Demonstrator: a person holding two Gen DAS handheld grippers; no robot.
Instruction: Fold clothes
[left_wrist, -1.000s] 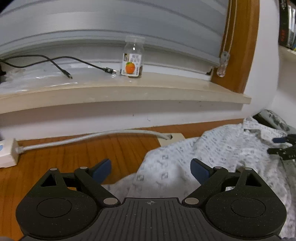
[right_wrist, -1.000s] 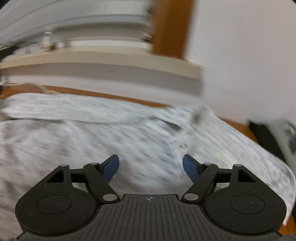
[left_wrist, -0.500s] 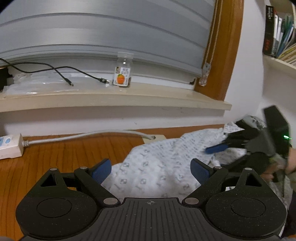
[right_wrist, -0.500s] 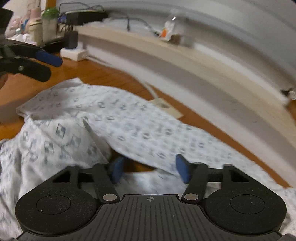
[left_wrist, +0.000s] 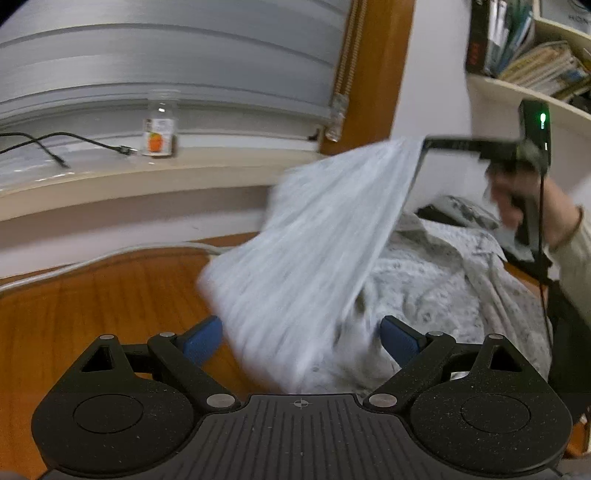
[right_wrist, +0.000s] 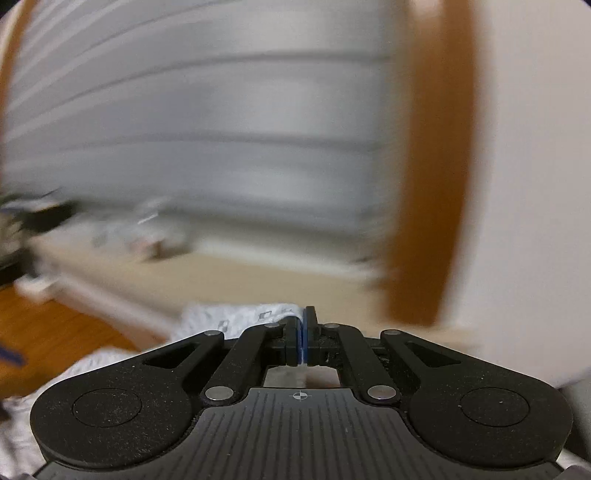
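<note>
The left wrist camera sits low over the wooden floor (left_wrist: 92, 295), facing the far windowsill (left_wrist: 129, 184). The right wrist camera is raised, blurred, facing the same blind (right_wrist: 221, 129) and wooden frame (right_wrist: 424, 184).

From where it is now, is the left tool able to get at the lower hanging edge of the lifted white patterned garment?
Probably yes. The left tool is open, and the lifted white patterned garment hangs between its blue fingers with nothing in front. The right tool holds the top corner.
</note>
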